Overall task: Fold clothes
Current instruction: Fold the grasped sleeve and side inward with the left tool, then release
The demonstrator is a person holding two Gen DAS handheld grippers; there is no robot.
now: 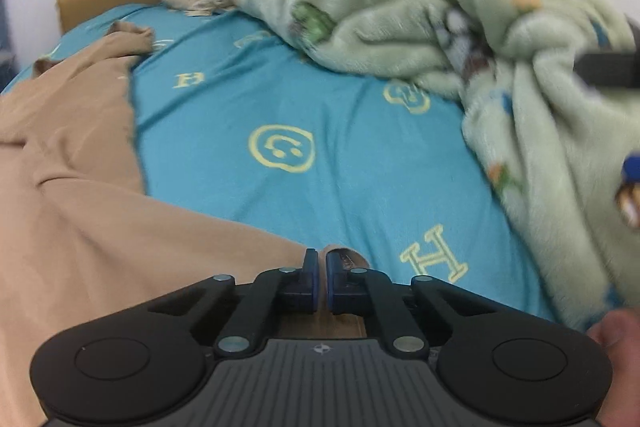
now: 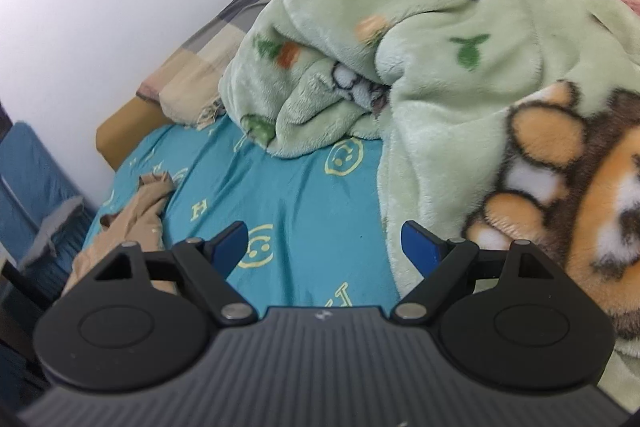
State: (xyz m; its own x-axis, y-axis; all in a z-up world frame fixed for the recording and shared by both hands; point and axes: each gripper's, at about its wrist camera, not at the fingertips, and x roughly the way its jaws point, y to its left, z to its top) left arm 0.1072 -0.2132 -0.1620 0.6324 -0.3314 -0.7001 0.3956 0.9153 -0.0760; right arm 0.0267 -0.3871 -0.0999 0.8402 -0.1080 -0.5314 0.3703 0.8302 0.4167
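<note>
In the left wrist view we see the left gripper (image 1: 322,267) at bottom centre w/ its fingers (image 1: 310,267) pinched nearly together on the edge of the tan garment (image 1: 72,195), which spreads over the left of the frame on the blue bed sheet (image 1: 280,99). In the right wrist view the right gripper (image 2: 324,247) has its fingers (image 2: 230,241) spread wide w/ nothing between them, above the sheet at lower centre. The green fleece blanket (image 2: 420,67) is heaped at upper right; the plaid pillow (image 2: 208,67) sits left of it.

Tan garment (image 1: 72,187), teal sheet (image 1: 320,155) with yellow smileys, pale-green animal-print blanket (image 2: 440,27).
</note>
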